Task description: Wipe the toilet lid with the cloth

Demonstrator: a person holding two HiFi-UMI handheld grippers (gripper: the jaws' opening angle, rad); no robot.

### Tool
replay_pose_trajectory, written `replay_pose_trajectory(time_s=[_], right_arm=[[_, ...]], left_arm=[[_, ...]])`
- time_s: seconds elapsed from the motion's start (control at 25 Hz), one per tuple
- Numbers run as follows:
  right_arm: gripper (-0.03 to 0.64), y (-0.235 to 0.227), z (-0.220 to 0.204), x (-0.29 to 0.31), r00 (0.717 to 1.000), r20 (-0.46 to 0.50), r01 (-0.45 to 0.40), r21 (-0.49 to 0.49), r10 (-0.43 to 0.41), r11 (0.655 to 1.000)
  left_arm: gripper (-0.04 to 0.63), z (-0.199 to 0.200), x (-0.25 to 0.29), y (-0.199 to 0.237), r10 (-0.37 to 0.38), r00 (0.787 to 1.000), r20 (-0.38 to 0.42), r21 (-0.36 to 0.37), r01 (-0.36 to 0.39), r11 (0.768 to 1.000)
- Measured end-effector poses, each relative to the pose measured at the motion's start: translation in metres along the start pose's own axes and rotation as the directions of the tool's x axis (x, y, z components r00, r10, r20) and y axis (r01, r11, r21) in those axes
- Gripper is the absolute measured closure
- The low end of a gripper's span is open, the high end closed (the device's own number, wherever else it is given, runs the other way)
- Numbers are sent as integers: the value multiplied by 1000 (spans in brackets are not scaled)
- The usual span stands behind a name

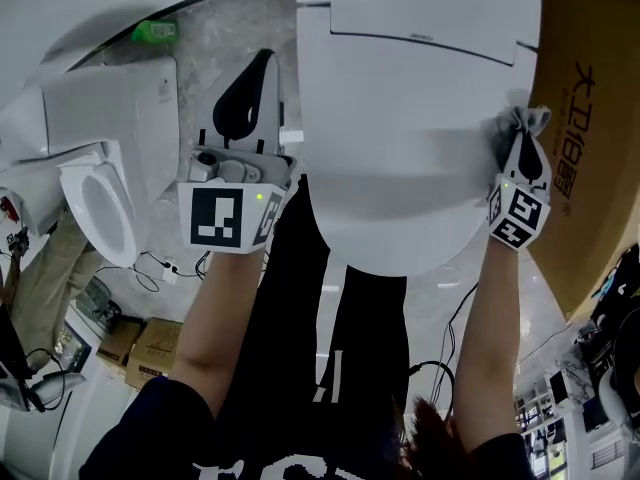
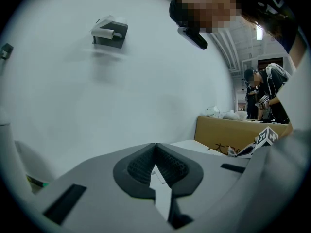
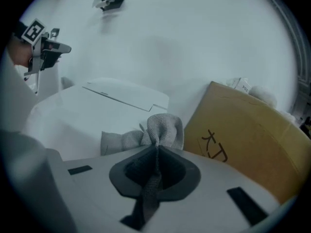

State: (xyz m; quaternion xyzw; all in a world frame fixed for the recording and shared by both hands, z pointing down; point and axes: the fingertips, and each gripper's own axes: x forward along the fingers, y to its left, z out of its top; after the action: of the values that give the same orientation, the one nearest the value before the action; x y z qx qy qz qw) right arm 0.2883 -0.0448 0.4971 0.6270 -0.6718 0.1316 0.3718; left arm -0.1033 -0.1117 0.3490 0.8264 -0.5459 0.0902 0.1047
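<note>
**Cloth pinched at the lid's right edge, most of the lid left to cover**

Head view: You held the right gripper (image 1: 524, 140) at the right edge of the closed toilet lid (image 1: 410, 118). The grey cloth (image 1: 527, 120) was bunched at its tip, against the lid's rim. Your left gripper (image 1: 255, 78) sat off the lid's left side, above the floor near the hinge end, and I could not see it touching anything. A cardboard box (image 1: 590, 118) stood just beside the toilet on the right. A second toilet (image 1: 100, 183) stood apart at the left.

Left gripper view: The jaws were pressed together with nothing between them, and they pointed at a bare white wall.

Right gripper view: The jaws were clenched on the cloth. A strand of it ran down between the pads, and a knot of fabric spilled over the front towards the lid. The box loomed close on the right.

The wiping step seemed to be in hand, with you at the right-hand end of a stroke and nearly all the lid's surface lying to the left. The next move would call for pressing the cloth down and drawing it leftward across the lid. Only the fabric should meet the plastic, not the hard jaw tips. The bunch was small, so you would likely need several overlapping passes.
</note>
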Motion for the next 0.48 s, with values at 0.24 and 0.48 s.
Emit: replay_pose_trajectory(time_s=[0.24,0.48], right_arm=[[584,49,20,-5,997,44,-56,11,56,998],[585,139,62,-9,971,96,-202,-149,217,968]], left_arm=[[575,1,-2,-2,1,1000,0,-1,-1,1000],[575,4,-8,5,14,1000,3,5,-14,1000]])
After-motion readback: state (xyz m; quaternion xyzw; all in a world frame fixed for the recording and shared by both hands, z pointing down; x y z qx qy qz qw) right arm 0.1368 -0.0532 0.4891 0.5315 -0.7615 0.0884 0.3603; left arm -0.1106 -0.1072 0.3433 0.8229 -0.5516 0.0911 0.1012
